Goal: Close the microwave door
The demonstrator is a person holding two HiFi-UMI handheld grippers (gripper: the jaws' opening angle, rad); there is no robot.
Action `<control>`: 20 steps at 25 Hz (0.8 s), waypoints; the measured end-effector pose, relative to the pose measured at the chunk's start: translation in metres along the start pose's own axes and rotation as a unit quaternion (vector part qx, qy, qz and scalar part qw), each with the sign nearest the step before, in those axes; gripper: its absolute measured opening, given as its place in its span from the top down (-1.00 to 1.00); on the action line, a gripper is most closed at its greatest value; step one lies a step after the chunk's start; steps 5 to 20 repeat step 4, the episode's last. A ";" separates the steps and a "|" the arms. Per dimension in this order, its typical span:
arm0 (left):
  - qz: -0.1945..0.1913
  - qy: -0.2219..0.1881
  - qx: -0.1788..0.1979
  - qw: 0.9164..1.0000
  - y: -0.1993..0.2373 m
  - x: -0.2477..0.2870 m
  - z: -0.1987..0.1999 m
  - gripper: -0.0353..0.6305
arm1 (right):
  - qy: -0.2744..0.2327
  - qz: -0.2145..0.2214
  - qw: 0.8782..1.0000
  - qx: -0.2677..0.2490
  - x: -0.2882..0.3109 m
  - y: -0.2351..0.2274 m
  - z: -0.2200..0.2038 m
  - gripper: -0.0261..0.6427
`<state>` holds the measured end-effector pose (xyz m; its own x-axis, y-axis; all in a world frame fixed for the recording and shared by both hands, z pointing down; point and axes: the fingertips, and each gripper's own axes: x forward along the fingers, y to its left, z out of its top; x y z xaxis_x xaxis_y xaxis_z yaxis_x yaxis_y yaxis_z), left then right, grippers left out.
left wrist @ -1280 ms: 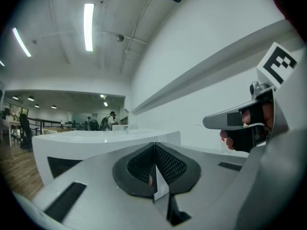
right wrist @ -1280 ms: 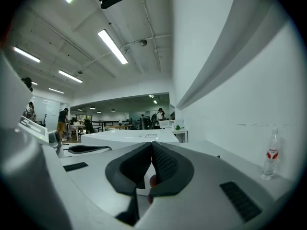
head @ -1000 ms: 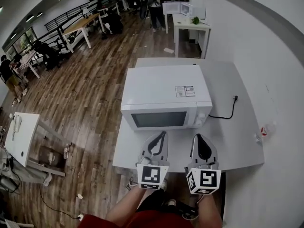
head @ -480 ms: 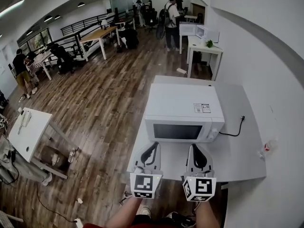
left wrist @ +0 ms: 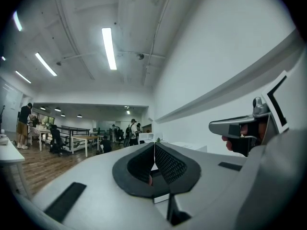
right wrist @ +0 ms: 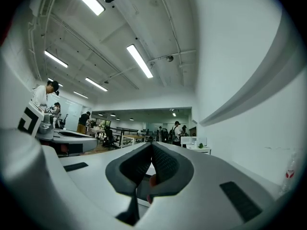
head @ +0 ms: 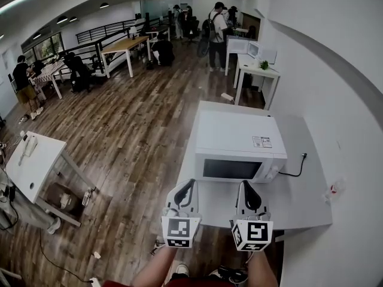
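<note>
The white microwave (head: 239, 145) stands on the white table (head: 299, 205) with its dark-windowed door flat against the front. My left gripper (head: 190, 184) and right gripper (head: 245, 185) hang side by side just before the microwave's front, over the table's near edge. In the left gripper view the left gripper (left wrist: 154, 150) points level with its pads pressed together and nothing between them. The right gripper (right wrist: 151, 150) looks the same in its own view: shut and empty. Each gripper also sees the other beside it, the right gripper (left wrist: 240, 128) and the left gripper (right wrist: 67, 140).
A black power cord (head: 294, 171) runs from the microwave to the wall on the right. A small plastic item (head: 334, 190) lies by the wall. Left of the table is wooden floor (head: 131, 136), a white desk (head: 30, 163), and people at the far desks (head: 125, 43).
The head view has lifted and pulled back, so the microwave sits smaller and further right. Both grippers have shifted with it, still shut and side by side before the closed door.
</note>
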<state>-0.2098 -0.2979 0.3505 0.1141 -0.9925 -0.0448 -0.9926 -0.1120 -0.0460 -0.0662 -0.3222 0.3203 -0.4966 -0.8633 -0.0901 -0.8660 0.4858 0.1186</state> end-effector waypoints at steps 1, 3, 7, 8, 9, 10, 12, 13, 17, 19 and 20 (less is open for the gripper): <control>0.001 0.001 0.000 1.000 0.002 -0.002 -0.001 0.81 | 0.000 0.001 1.000 -0.001 0.000 0.003 0.000 0.84; 0.002 0.006 -0.002 1.000 0.006 -0.008 -0.003 0.81 | 0.000 0.007 1.000 -0.002 -0.001 0.012 0.000 0.84; 0.003 0.009 -0.003 1.000 0.008 -0.012 -0.004 0.81 | 0.000 0.010 1.000 -0.001 -0.002 0.017 0.000 0.84; 0.003 0.009 -0.003 1.000 0.008 -0.012 -0.004 0.81 | 0.000 0.010 1.000 -0.001 -0.002 0.017 0.000 0.84; 0.003 0.009 -0.003 1.000 0.008 -0.012 -0.004 0.81 | 0.000 0.010 1.000 -0.001 -0.002 0.017 0.000 0.84; 0.003 0.009 -0.003 1.000 0.008 -0.012 -0.004 0.81 | 0.000 0.010 1.000 -0.001 -0.002 0.017 0.000 0.84; 0.003 0.009 -0.003 1.000 0.008 -0.012 -0.004 0.81 | 0.000 0.010 1.000 -0.001 -0.002 0.017 0.000 0.84; 0.003 0.009 -0.003 1.000 0.008 -0.012 -0.004 0.81 | 0.000 0.010 1.000 -0.001 -0.002 0.017 0.000 0.84; 0.003 0.009 -0.003 1.000 0.008 -0.012 -0.004 0.81 | 0.000 0.010 1.000 -0.001 -0.002 0.017 0.000 0.84; 0.003 0.009 -0.003 1.000 0.008 -0.012 -0.004 0.81 | 0.000 0.010 1.000 -0.001 -0.002 0.017 0.000 0.84; 0.003 0.009 -0.003 1.000 0.008 -0.012 -0.004 0.81 | 0.000 0.010 1.000 -0.001 -0.002 0.017 0.000 0.84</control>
